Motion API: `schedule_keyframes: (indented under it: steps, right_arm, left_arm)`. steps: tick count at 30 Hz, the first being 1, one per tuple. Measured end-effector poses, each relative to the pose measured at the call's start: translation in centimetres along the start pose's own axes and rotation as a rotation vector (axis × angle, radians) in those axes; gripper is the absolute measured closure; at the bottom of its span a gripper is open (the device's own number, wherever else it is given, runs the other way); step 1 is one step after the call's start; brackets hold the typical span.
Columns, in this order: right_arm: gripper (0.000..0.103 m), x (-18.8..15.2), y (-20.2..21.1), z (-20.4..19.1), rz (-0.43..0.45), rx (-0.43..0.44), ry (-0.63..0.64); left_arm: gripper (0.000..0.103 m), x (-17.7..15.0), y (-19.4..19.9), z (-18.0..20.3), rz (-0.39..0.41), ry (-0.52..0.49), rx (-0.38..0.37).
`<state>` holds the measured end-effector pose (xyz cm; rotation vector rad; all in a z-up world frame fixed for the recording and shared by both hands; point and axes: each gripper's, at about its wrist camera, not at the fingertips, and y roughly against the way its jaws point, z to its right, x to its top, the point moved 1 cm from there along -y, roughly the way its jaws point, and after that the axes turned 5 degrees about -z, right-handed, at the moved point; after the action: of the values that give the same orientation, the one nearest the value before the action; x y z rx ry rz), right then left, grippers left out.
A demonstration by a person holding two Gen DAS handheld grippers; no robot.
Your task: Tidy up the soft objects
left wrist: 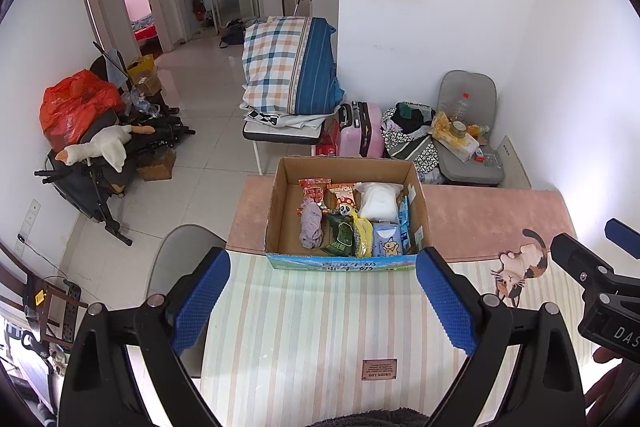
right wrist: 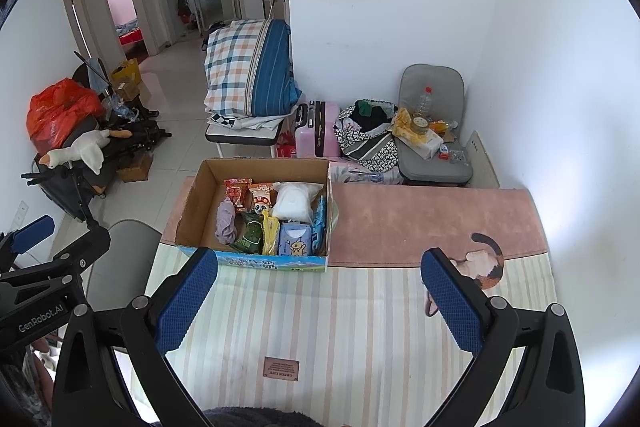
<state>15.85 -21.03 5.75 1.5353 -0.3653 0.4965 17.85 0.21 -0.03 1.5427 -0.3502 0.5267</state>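
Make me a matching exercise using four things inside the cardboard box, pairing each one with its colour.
Things:
1. crumpled cloth
2. puffy plastic-wrapped bundle
3. leaf-shaped snack packet
4. tissue pack with a cartoon

Colours:
A. white
B. blue
C. lilac
D. dark green

Pairs: 1-C, 2-A, 3-D, 4-B. All lie in the open cardboard box.
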Motion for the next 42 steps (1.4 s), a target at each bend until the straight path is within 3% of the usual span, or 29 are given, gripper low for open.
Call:
schedule_keyframes:
  steps: [42]
  right_arm:
    - [0.0,-0.36,0.74,-0.89,0.024,-0.012,0.011]
  left_arm:
    - [0.008,-0.44,0.51,-0.29,0.021,-0.03,0.005]
